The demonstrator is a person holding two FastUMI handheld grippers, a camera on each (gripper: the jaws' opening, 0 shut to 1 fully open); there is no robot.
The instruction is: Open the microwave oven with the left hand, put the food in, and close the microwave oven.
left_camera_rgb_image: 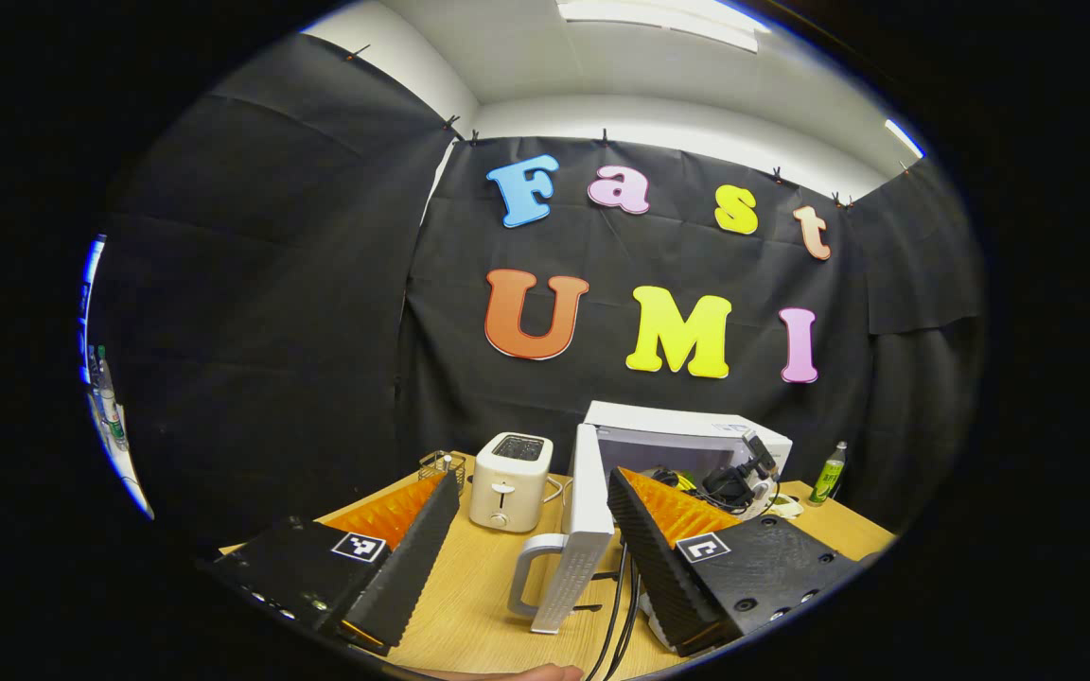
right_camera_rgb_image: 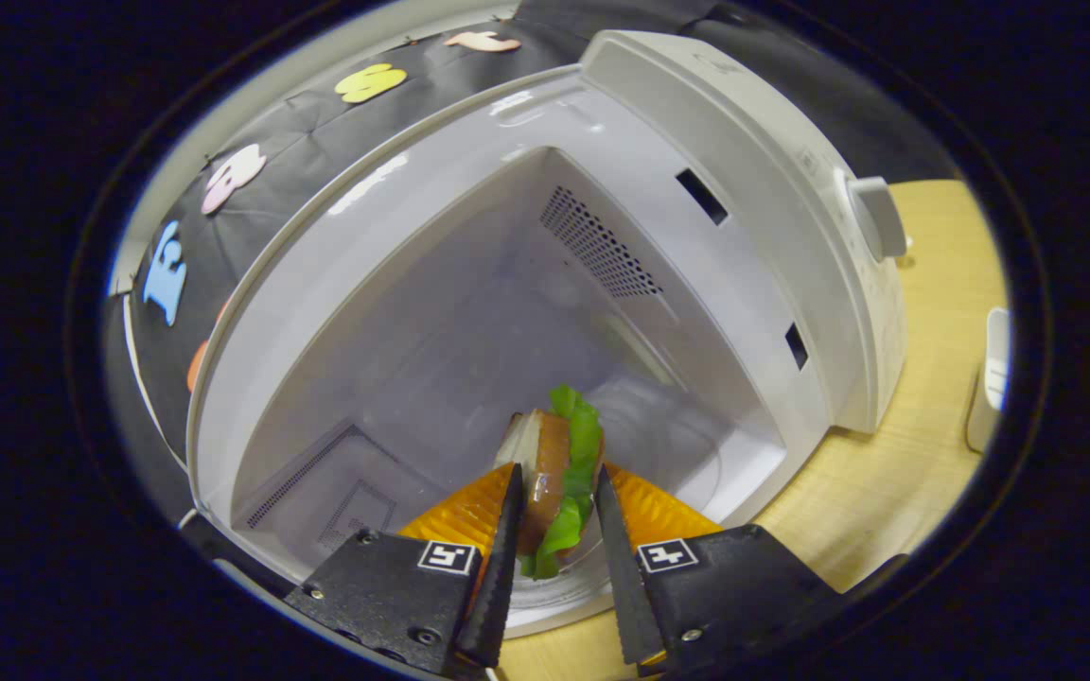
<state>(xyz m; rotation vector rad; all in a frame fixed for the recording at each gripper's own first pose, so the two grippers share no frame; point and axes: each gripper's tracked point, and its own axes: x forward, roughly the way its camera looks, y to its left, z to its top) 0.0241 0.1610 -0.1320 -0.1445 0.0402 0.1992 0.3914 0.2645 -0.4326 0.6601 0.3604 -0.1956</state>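
Observation:
The white microwave (left_camera_rgb_image: 687,437) stands at the back of the wooden table (left_camera_rgb_image: 479,586), its door (left_camera_rgb_image: 581,530) swung wide open and seen edge-on with the handle (left_camera_rgb_image: 528,567) facing me. My left gripper (left_camera_rgb_image: 534,478) is open and holds nothing, a little in front of the door. In the right gripper view, my right gripper (right_camera_rgb_image: 558,470) is shut on a sandwich (right_camera_rgb_image: 564,426) with green lettuce, reaching into the microwave's cavity (right_camera_rgb_image: 469,322) above the glass turntable (right_camera_rgb_image: 687,445). That right gripper (left_camera_rgb_image: 739,480) also shows at the oven's mouth in the left gripper view.
A white toaster (left_camera_rgb_image: 510,480) stands left of the door, with a wire basket (left_camera_rgb_image: 439,465) behind it. A green bottle (left_camera_rgb_image: 827,471) is right of the microwave. Black cables (left_camera_rgb_image: 616,605) run across the table. The control knob (right_camera_rgb_image: 878,218) sticks out of the oven's front.

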